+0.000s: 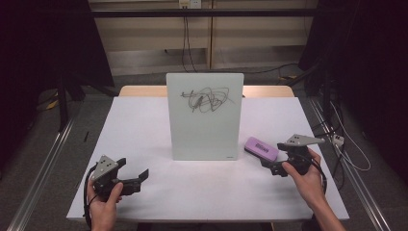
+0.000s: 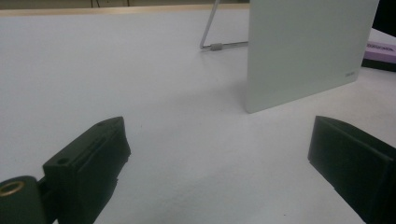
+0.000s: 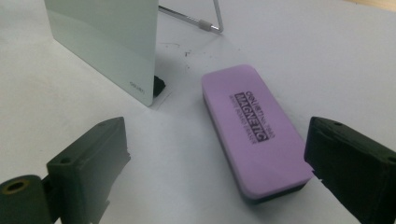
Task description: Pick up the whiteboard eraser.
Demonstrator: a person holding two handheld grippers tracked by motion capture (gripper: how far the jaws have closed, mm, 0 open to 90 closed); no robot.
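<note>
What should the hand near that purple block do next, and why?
Probably ease the right gripper forward and shut it on the purple eraser. Its jaws stand open with the eraser lying flat between them, untouched, and the whiteboard beside it bears black scribbles.

Glossy smooth whiteboard [image 1: 204, 120] (thin metal stand [image 3: 196, 21]); matt purple plastic eraser [image 3: 254, 128].

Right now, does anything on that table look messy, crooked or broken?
Only the scribble: a tangle of dark lines on the upper part of the upright white board. Otherwise nothing looks broken or spilled. The purple eraser lies flat beside the board at an angle, between the open jaws of the right gripper.
</note>
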